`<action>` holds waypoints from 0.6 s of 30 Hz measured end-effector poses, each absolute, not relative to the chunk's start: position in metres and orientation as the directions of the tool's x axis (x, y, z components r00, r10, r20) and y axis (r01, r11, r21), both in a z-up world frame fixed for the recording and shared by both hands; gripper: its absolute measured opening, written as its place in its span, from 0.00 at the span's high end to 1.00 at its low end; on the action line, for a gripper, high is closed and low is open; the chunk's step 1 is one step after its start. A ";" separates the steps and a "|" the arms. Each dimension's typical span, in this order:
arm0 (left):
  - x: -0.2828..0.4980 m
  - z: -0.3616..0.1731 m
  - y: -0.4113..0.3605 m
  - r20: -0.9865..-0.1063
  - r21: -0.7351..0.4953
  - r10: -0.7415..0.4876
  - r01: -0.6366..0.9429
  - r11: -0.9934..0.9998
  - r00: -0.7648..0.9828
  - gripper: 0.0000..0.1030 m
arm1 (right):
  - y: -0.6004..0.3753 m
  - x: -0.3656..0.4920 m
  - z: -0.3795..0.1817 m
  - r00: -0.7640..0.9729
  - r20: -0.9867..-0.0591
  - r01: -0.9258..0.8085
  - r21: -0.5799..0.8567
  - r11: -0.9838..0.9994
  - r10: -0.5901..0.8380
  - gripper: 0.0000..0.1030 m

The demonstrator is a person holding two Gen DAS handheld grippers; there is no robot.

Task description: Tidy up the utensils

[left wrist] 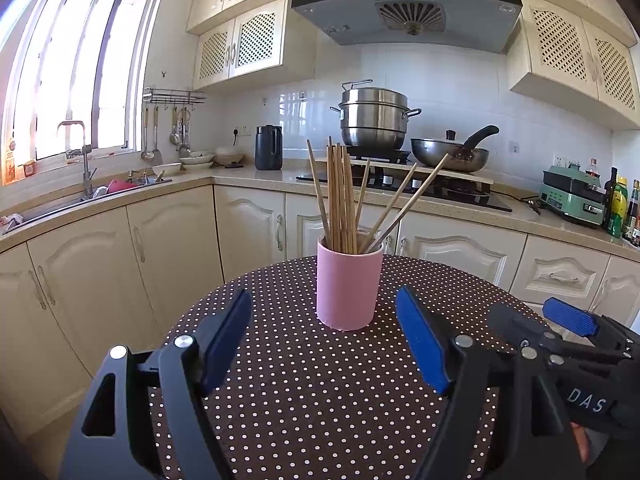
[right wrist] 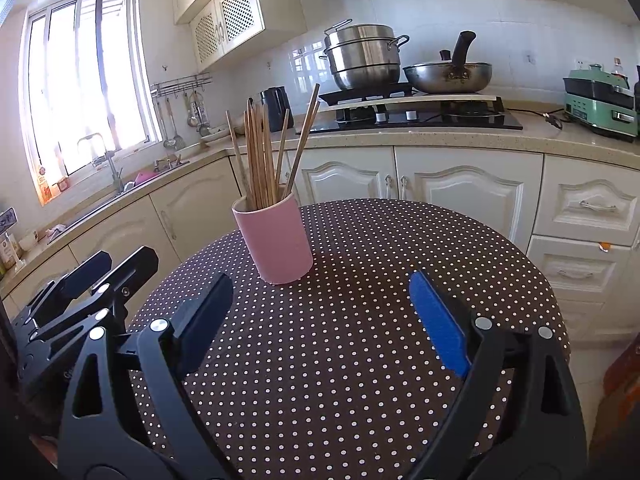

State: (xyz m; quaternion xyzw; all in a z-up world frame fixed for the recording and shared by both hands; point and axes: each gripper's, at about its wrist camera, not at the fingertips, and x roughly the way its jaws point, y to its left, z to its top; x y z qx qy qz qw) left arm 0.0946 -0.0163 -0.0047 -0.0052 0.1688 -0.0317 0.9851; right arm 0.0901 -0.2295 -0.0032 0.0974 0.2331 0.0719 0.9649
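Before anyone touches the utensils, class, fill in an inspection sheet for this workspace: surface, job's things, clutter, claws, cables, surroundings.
Surface: round table under a brown polka-dot cloth.
Job's things: pink cup upright on the table, holding wooden chopsticks; most stand bunched, a few lean right.
Clutter: nothing seen on the table.
Claws: left claw open, holding nothing; right claw open, holding nothing; both short of the cup.
Cables: black cord on the counter by the green appliance.
Surroundings: stove with steamer pot and wok; sink under the window.

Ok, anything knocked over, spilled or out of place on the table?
Nothing stands out. The pink cup stands upright on the dotted table with the chopsticks inside, a few leaning outward. Both grippers are open and empty.
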 end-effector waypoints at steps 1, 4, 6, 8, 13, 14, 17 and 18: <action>0.095 -0.005 -0.016 -0.332 -0.022 -0.065 0.061 0.998 0.941 0.28 | -0.229 0.090 -0.003 0.881 -0.436 -0.093 0.221 0.971 0.184 0.14; 0.096 -0.005 -0.015 -0.335 -0.027 -0.066 0.060 0.998 0.940 0.28 | -0.229 0.090 -0.004 0.881 -0.437 -0.092 0.219 0.971 0.182 0.14; 0.096 -0.005 -0.015 -0.336 -0.029 -0.065 0.058 0.998 0.940 0.28 | -0.228 0.090 -0.004 0.880 -0.439 -0.092 0.215 0.972 0.181 0.14; 0.096 -0.005 -0.014 -0.337 -0.031 -0.065 0.058 0.998 0.939 0.28 | -0.228 0.090 -0.004 0.879 -0.441 -0.092 0.214 0.973 0.180 0.14; 0.096 -0.005 -0.013 -0.337 -0.032 -0.065 0.057 0.998 0.939 0.28 | -0.227 0.091 -0.005 0.877 -0.445 -0.091 0.212 0.973 0.179 0.14; 0.096 -0.005 -0.013 -0.337 -0.032 -0.065 0.057 0.998 0.939 0.28 | -0.227 0.091 -0.005 0.877 -0.446 -0.091 0.212 0.973 0.180 0.14; 0.096 -0.005 -0.013 -0.339 -0.033 -0.066 0.058 0.998 0.938 0.28 | -0.227 0.091 -0.005 0.876 -0.448 -0.091 0.211 0.973 0.179 0.14; 0.096 -0.005 -0.012 -0.339 -0.034 -0.066 0.058 0.998 0.938 0.28 | -0.227 0.091 -0.005 0.876 -0.449 -0.091 0.210 0.973 0.179 0.14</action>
